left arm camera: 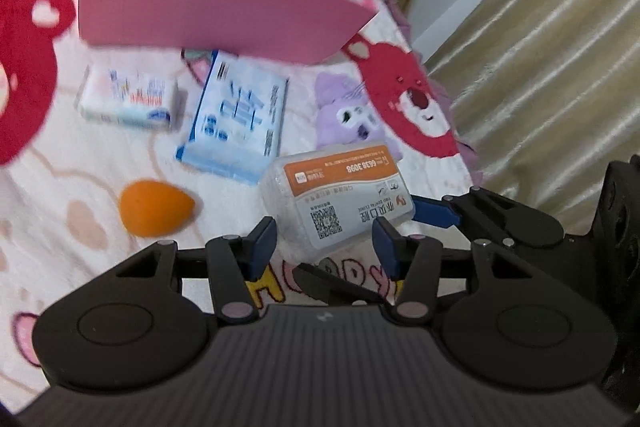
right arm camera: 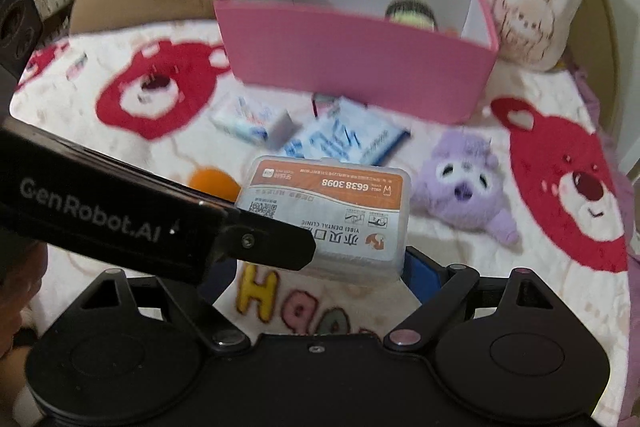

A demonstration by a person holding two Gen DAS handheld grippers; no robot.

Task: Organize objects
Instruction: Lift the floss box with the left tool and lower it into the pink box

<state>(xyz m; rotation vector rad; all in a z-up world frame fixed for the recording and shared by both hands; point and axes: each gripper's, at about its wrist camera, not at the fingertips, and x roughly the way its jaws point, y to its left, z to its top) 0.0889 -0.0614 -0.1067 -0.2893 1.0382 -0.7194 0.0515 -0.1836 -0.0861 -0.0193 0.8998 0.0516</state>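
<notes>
Clear plastic dental box (right arm camera: 332, 215) pinched by both claws, left claw (left arm camera: 324, 243) and right claw (right arm camera: 320, 259), above bed blanket (right arm camera: 460, 267). Next: carrying far, into pink bin (right arm camera: 360, 67), then releasing.

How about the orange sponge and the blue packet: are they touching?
Apart. The left wrist view shows a strip of blanket between the orange sponge and the blue packet.
</notes>
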